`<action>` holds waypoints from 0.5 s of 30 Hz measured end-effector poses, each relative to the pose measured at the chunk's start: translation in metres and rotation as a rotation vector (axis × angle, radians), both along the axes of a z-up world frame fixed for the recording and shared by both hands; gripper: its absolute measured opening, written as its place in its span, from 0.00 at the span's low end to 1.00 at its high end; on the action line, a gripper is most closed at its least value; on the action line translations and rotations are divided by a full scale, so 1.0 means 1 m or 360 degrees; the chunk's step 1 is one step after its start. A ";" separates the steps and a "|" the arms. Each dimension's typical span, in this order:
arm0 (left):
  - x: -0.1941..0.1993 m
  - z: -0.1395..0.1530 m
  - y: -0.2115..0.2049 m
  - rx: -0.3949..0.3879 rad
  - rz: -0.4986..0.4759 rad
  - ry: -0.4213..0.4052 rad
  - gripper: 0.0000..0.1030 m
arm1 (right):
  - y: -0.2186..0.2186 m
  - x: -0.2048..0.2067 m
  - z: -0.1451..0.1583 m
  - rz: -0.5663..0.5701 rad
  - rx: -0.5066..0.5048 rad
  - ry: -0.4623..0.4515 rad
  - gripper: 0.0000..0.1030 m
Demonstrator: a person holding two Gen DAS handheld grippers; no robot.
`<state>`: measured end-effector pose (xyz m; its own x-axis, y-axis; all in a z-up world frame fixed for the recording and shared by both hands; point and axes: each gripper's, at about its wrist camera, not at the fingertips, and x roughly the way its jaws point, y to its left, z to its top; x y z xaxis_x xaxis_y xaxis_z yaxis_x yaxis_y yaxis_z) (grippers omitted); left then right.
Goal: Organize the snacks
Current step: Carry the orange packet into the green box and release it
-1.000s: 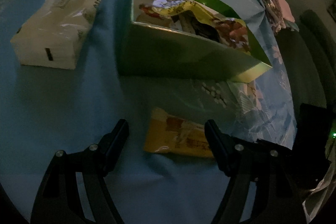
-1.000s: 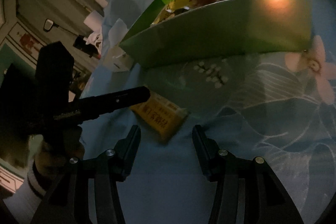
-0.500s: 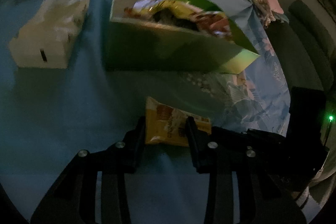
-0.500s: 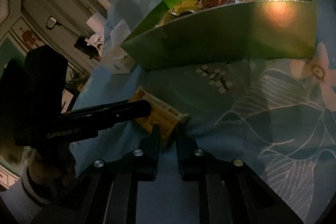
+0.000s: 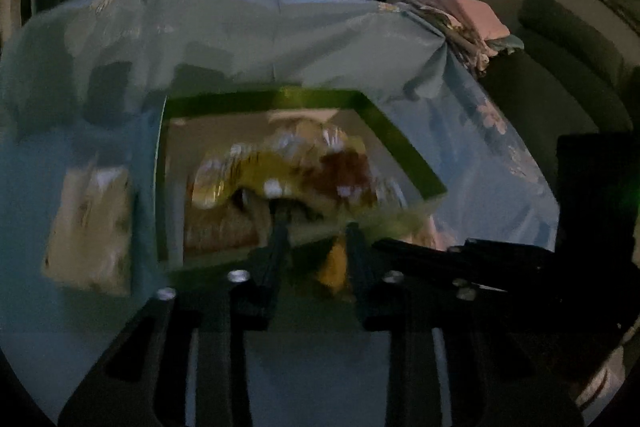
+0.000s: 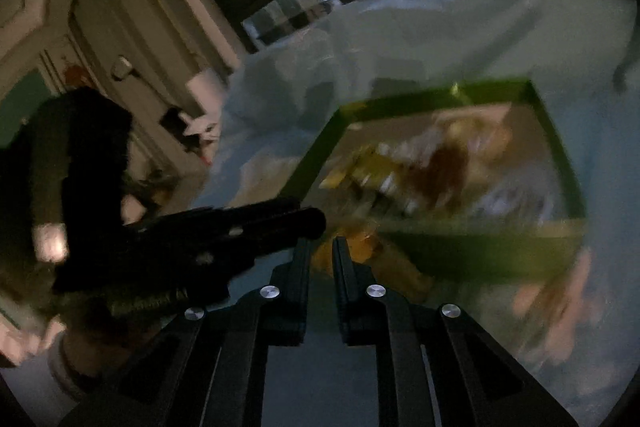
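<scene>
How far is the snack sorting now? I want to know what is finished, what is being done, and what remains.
Done: several snack packets already lie in the green box. In hand: both the left gripper and the right gripper, jaws just closed, pinch one yellow packet in front of the box. Left: that packet still has to go into the box. The frames are blurred, so finer detail is unclear.

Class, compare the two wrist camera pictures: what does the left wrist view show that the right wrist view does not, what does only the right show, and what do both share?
Only the left wrist view shows the pale tissue pack left of the box, the folded pink cloth and the dark sofa.

Only the right wrist view shows the person's hand and the wall with a door.

Both show the green box of snacks, the blue tablecloth, the windows, and the yellow snack packet pinched by the left gripper and right gripper together.
</scene>
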<state>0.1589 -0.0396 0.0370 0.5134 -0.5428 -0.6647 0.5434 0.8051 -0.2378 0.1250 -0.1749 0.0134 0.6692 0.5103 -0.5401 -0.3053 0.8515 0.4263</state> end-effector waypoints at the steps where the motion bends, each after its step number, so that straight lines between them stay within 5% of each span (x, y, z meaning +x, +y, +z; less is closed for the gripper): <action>1: 0.009 0.000 -0.003 -0.0011 0.0010 0.0004 0.19 | -0.003 0.012 0.003 -0.0014 0.0006 0.0004 0.14; 6: 0.063 -0.005 0.004 -0.0167 0.0067 0.0171 0.19 | -0.014 0.051 0.008 -0.0060 -0.0050 0.0034 0.14; 9: 0.054 -0.005 0.020 -0.0215 0.0080 0.0186 0.42 | -0.017 0.042 0.009 -0.0024 -0.0160 0.0052 0.15; 11: 0.040 -0.013 0.033 -0.0212 0.0090 0.0201 0.48 | -0.023 0.028 0.002 -0.0012 -0.0201 0.0066 0.23; 13: 0.029 -0.022 0.038 -0.0238 0.0079 0.0260 0.48 | -0.032 0.017 -0.010 -0.0007 -0.0226 0.0124 0.46; 15: 0.011 -0.021 0.041 -0.0225 0.0087 0.0173 0.49 | -0.036 0.008 -0.022 -0.0017 -0.0239 0.0150 0.53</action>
<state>0.1700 0.0014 0.0158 0.4737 -0.6083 -0.6369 0.4647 0.7869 -0.4059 0.1328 -0.2107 -0.0082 0.6168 0.4123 -0.6705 -0.2607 0.9108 0.3202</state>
